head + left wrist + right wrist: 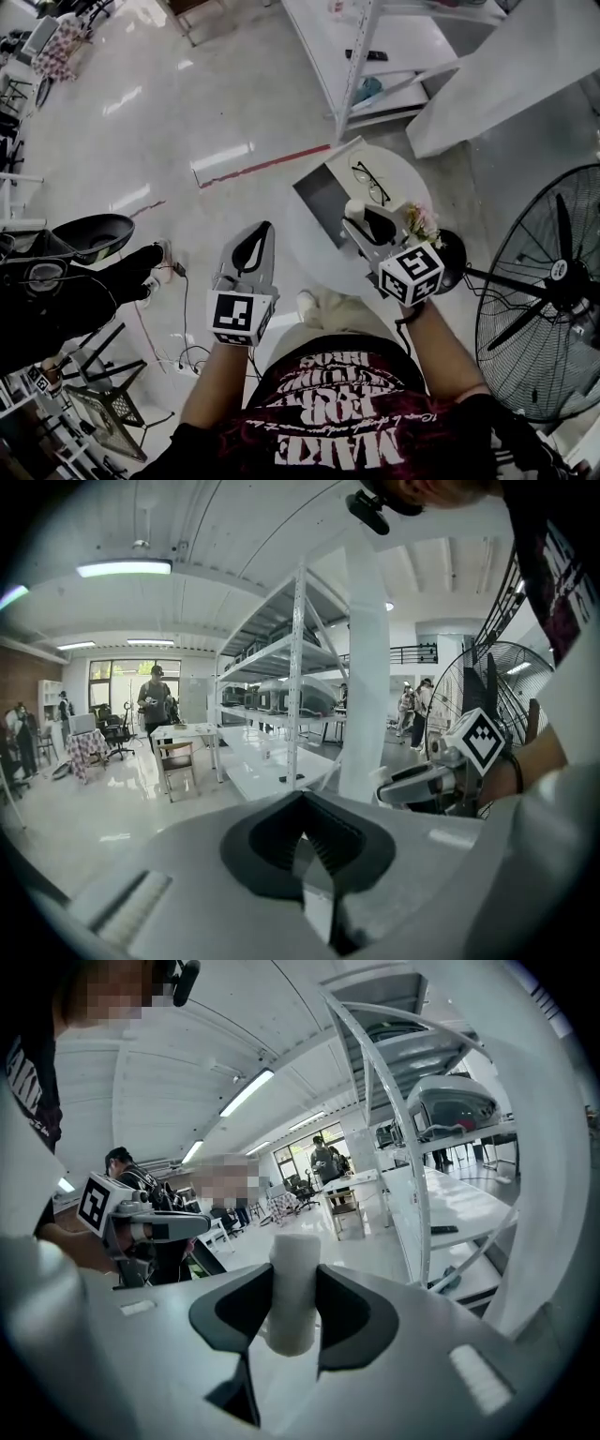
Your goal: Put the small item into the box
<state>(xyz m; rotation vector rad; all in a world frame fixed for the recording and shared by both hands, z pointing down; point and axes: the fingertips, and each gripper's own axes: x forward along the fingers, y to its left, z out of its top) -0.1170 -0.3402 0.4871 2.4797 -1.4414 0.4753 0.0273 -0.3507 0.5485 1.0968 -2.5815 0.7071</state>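
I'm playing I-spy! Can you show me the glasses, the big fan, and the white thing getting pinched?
Eyeglasses [370,183]: head view, the bridge between the lenses.
Standing fan [555,279]: head view, the dark hub.
White cylinder [294,1290]: right gripper view, middle of its side, between the jaws.

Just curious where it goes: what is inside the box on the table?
The box shows only a bare grey bottom; the right gripper, gripping a white cylinder, hides its near corner.
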